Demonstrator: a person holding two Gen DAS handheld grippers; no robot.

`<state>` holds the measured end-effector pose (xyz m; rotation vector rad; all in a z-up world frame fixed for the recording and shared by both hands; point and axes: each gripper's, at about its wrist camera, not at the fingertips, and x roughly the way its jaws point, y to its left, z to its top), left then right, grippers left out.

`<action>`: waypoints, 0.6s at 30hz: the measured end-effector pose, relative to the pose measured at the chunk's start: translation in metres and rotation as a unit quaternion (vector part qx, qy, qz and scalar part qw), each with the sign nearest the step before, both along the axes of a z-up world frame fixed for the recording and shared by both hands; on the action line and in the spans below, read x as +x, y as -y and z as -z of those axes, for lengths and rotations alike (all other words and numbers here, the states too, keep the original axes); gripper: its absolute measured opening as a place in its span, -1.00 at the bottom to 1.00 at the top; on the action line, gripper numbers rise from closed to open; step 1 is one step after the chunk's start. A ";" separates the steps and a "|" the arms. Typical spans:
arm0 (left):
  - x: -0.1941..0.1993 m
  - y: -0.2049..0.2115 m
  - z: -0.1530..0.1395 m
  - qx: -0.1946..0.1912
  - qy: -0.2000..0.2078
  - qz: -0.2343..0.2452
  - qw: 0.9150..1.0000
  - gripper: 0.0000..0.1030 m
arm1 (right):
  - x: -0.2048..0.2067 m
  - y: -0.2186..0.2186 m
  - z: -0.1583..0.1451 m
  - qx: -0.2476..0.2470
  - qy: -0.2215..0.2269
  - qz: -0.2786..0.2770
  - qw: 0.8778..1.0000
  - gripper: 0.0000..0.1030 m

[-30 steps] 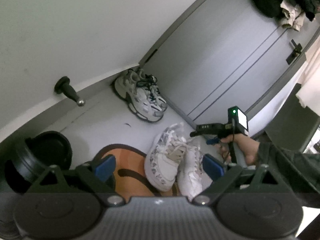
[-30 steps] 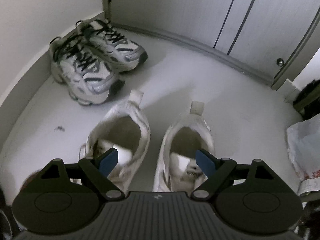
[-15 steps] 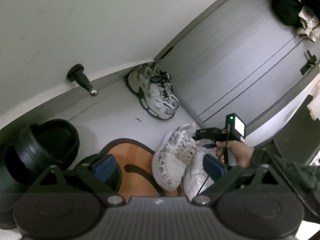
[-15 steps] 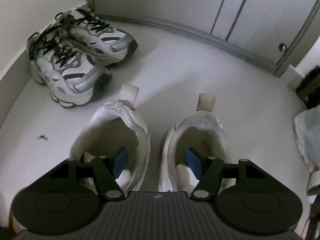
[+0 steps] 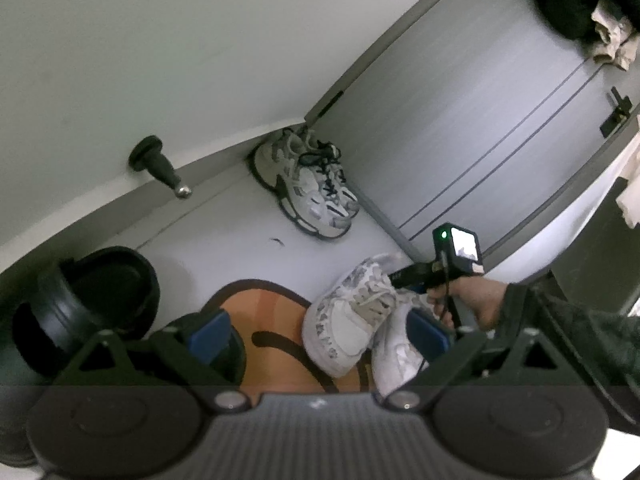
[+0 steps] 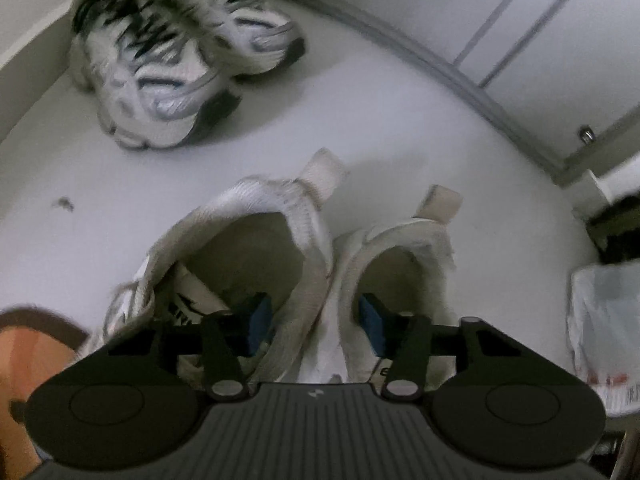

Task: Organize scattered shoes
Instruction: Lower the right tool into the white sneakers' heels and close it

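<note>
Two white sneakers stand side by side, heels toward my right wrist camera: the left sneaker (image 6: 240,216) and the right sneaker (image 6: 404,236). My right gripper (image 6: 316,314) points down, with one blue pad inside each shoe. Its jaws are closing, and the two inner collar walls are squeezed together between the pads. The left wrist view shows the same sneakers (image 5: 344,320) with their toes on an orange mat (image 5: 272,320), and a hand (image 5: 476,300) holding the right gripper. My left gripper (image 5: 318,330) hovers open above the mat and holds nothing.
A pair of grey-white trainers with black laces (image 6: 168,60) sits in the corner by the wall. Black slippers (image 5: 92,300) lie at the left, below a door stop (image 5: 160,164). A white plastic bag (image 6: 600,320) lies to the right. Grey sliding doors (image 5: 460,120) close off the back.
My right gripper has sunk into the two white sneakers. Its jaws have narrowed, and the gap between the shoes has closed. The left gripper has stayed open and hardly moved.
</note>
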<state>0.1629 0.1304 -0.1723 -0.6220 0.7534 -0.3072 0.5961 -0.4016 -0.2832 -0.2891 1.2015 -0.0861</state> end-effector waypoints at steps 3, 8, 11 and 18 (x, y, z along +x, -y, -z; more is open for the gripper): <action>0.001 -0.001 0.002 0.003 -0.005 -0.004 1.000 0.87 | -0.006 -0.003 0.000 -0.014 0.007 -0.026 1.000 -0.24; 0.002 -0.003 0.005 0.008 -0.009 -0.009 1.000 0.87 | -0.014 -0.003 -0.007 0.002 0.025 -0.037 0.999 -0.35; 0.003 -0.003 0.007 0.009 -0.013 -0.012 1.000 0.87 | -0.020 -0.008 -0.012 0.000 0.034 -0.047 0.998 -0.36; 0.005 -0.004 0.009 0.011 -0.017 -0.016 1.000 0.87 | -0.031 -0.019 -0.019 0.002 0.048 -0.089 0.995 -0.40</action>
